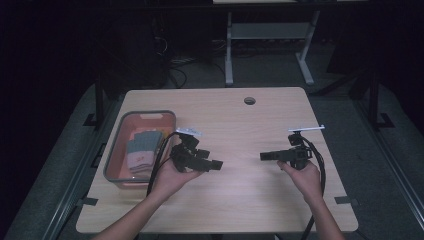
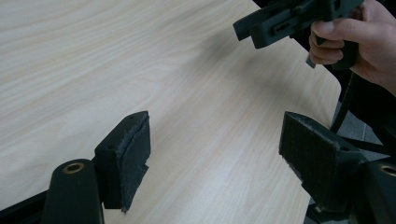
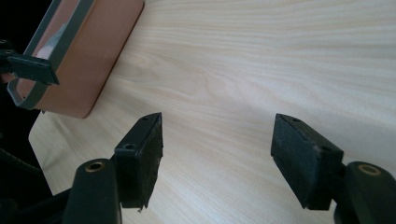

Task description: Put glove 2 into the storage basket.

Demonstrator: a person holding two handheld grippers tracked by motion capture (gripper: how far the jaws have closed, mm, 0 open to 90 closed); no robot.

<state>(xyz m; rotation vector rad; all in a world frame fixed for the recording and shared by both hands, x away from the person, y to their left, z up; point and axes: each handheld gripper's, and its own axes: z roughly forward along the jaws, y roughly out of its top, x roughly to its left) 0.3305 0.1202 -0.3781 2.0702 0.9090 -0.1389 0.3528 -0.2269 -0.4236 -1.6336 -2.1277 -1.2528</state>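
A: Item, left gripper (image 1: 216, 164)?
B: Over mid-desk, jaws apart, nothing between; points toward the right gripper (image 1: 264, 156).

A: That one?
B: Jaws likewise apart, empty, facing the left.

A: Surroundings?
B: Wooden desk (image 1: 240, 195); pink bin (image 1: 114, 161) at its left edge, folded cloths (image 1: 142, 149) inside, just beside the left gripper.

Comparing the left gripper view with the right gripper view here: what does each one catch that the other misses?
Left gripper view: the person's other hand holding the right gripper over the table's far corner. Right gripper view: the pink bin with its grey rim, and one jaw tip of the left gripper in front of it. Both: bare wooden tabletop between open, empty jaws.
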